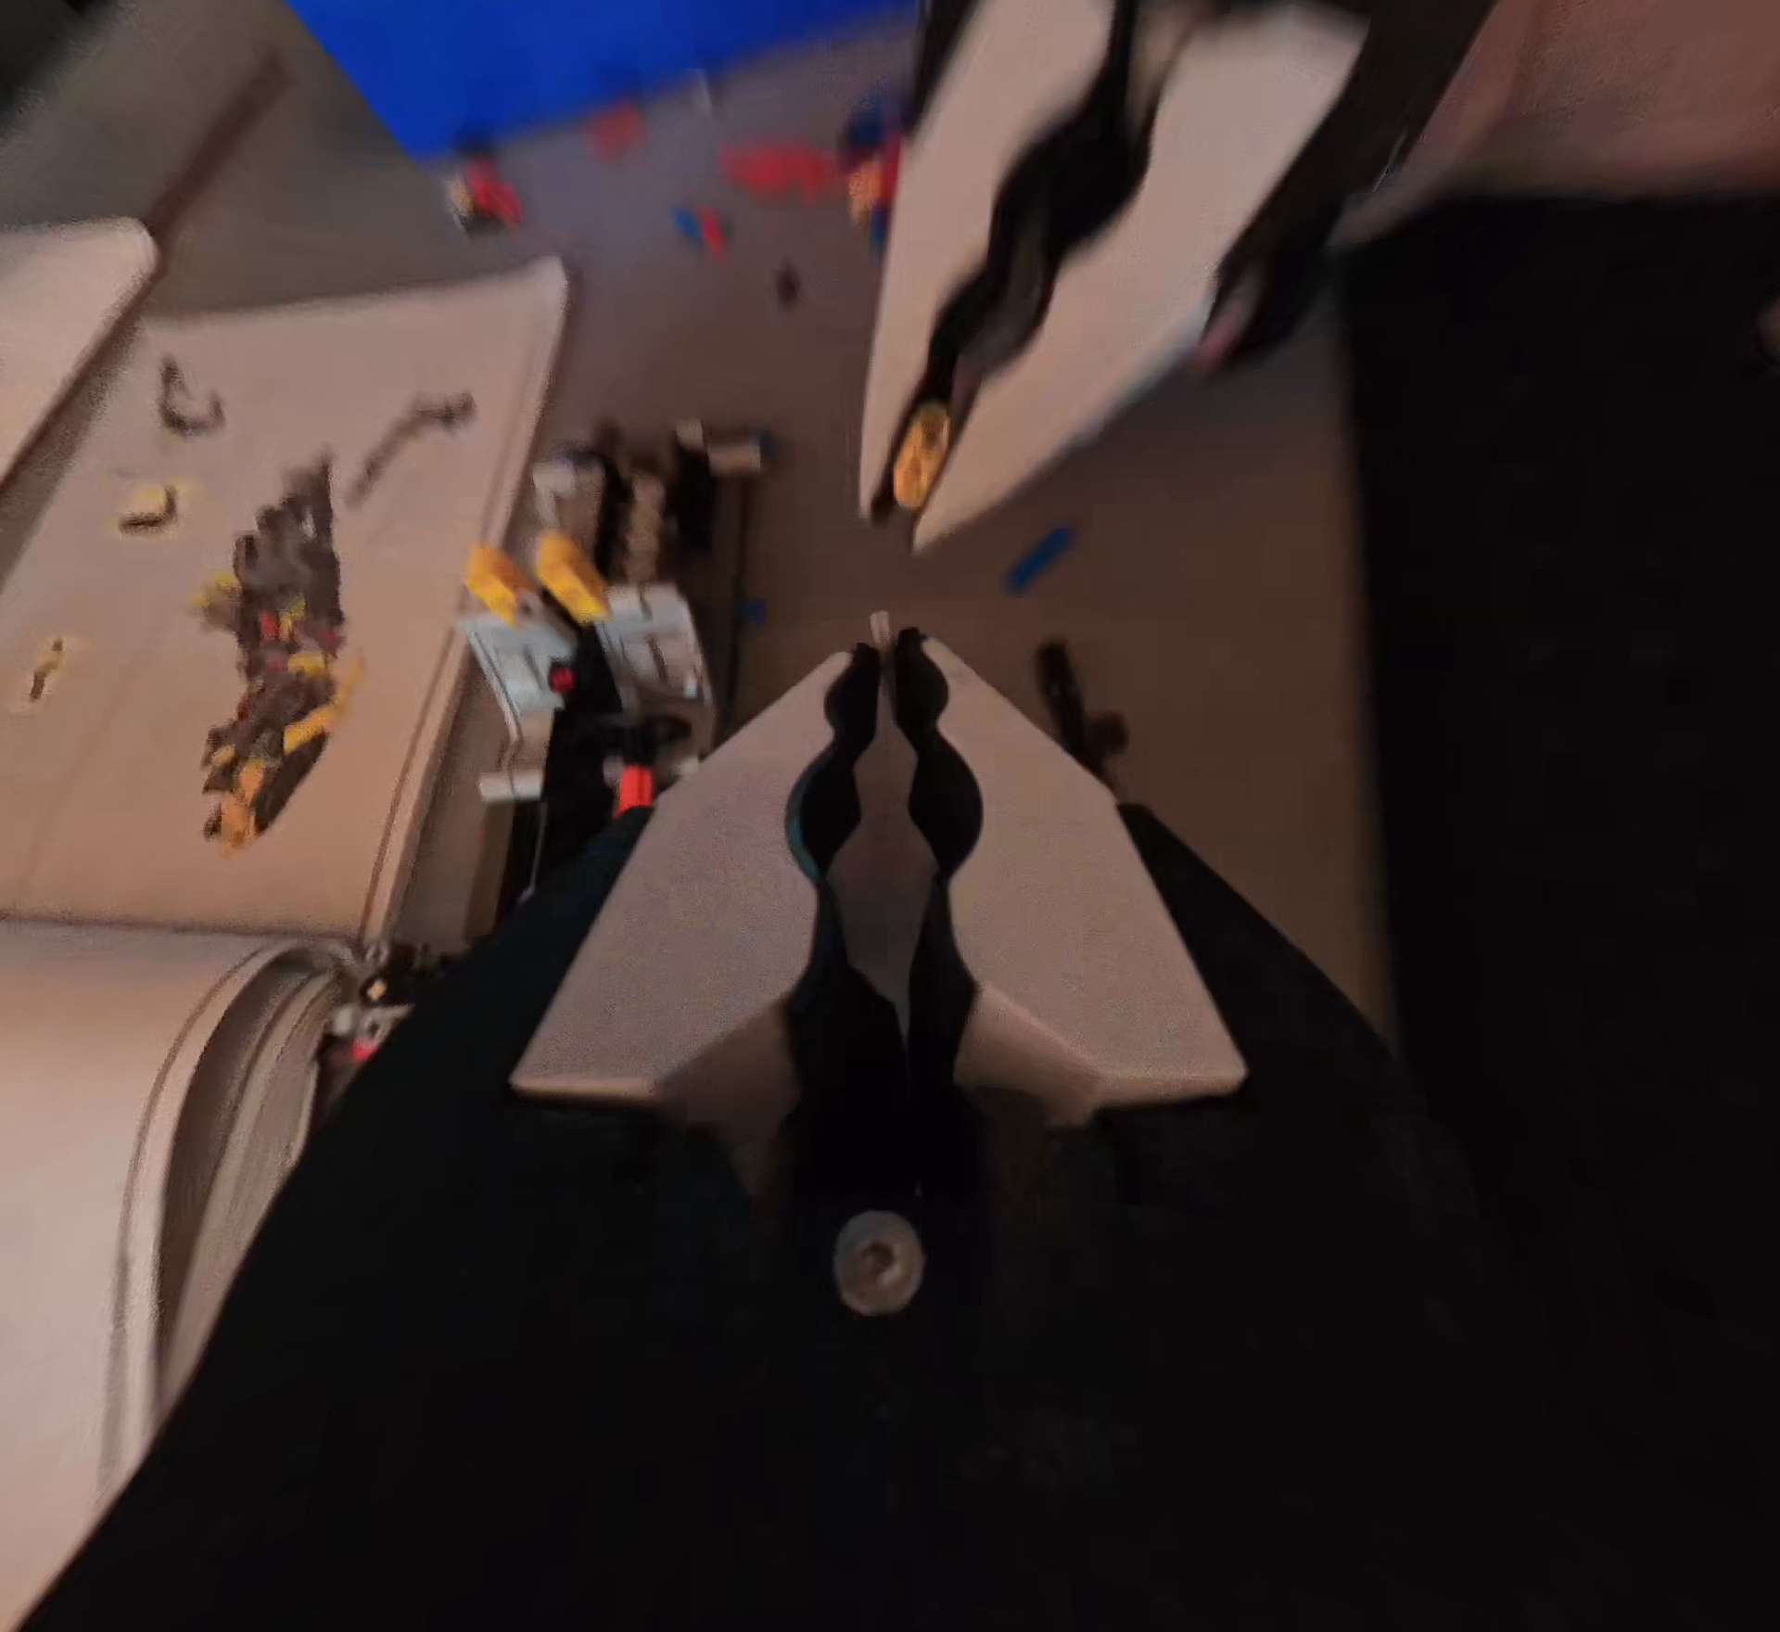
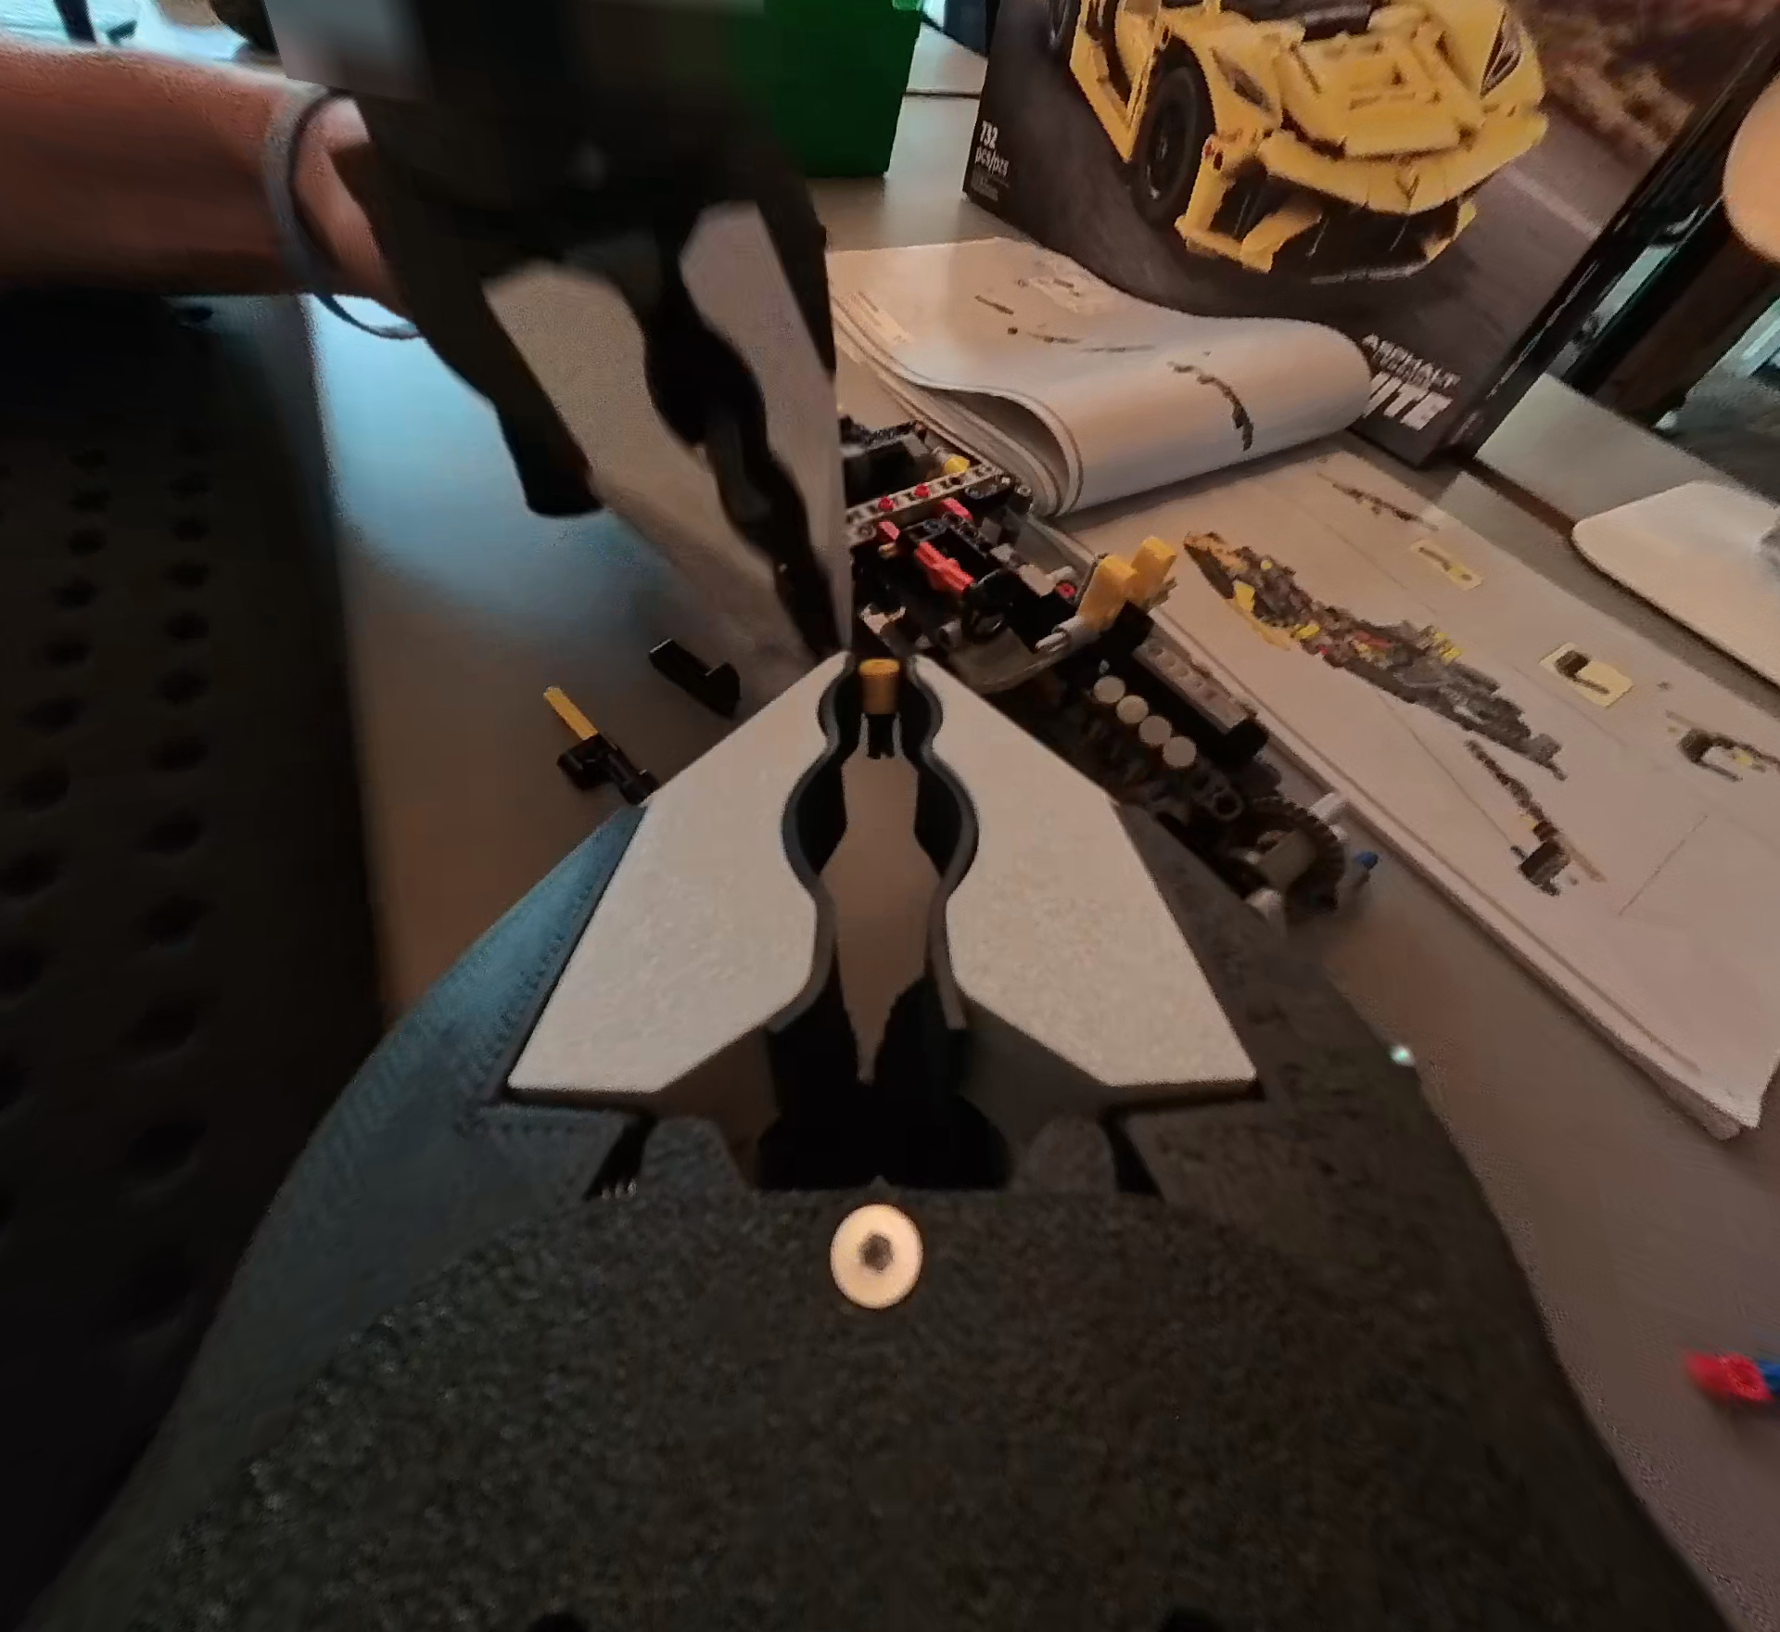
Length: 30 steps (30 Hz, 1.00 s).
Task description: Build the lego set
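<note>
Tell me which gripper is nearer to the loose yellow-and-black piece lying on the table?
Left, but only narrowly. The left gripper comes down just right of the yellow-and-black piece; the right gripper, shut on a small yellow pin, is slightly farther right.

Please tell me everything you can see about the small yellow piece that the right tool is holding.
The yellow piece is a short, smooth plastic cylinder with a thin black stub below it. It sits upright between the tips of the right tool, pinched from both sides, above the table and just in front of the half-built car chassis. In the blurred left wrist view it shows as a yellow spot.
</note>
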Available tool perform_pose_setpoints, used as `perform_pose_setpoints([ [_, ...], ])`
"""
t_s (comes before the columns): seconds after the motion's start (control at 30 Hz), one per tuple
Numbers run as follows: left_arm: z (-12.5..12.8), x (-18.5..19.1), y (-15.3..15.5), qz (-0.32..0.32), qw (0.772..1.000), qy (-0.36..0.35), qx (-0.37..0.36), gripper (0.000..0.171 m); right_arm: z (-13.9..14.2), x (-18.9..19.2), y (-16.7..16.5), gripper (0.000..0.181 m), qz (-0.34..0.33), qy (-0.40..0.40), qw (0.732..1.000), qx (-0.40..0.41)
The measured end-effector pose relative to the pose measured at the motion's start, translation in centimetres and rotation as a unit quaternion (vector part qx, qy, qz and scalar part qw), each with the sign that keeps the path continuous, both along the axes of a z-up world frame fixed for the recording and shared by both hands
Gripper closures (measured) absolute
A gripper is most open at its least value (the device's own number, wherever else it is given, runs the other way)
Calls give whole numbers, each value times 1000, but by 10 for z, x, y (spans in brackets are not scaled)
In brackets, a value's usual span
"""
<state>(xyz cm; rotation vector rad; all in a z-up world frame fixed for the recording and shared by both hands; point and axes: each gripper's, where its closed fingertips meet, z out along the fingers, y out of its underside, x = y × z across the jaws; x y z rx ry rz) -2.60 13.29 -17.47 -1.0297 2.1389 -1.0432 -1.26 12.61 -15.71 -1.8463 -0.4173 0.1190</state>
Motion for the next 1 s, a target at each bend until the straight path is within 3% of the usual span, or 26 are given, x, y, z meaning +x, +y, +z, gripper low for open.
perform_pose_setpoints([
  [0.1,36,-4,-13,-13,992,-63,-110,171,3,-4,1,175,6,2,1000,5],
  [0.33,40,-11,-22,-39,989,-66,-125,170,23,-13,-2,175,25,24,998,53],
  [0.57,53,-19,-27,-67,972,-43,-223,170,36,-25,-8,175,59,42,994,82],
  [0.77,71,-27,-29,-103,938,-24,-331,170,63,-25,-16,176,79,111,982,130],
  [1.0,71,-29,-36,-121,928,-13,-351,171,59,-36,-16,175,98,102,982,123],
])
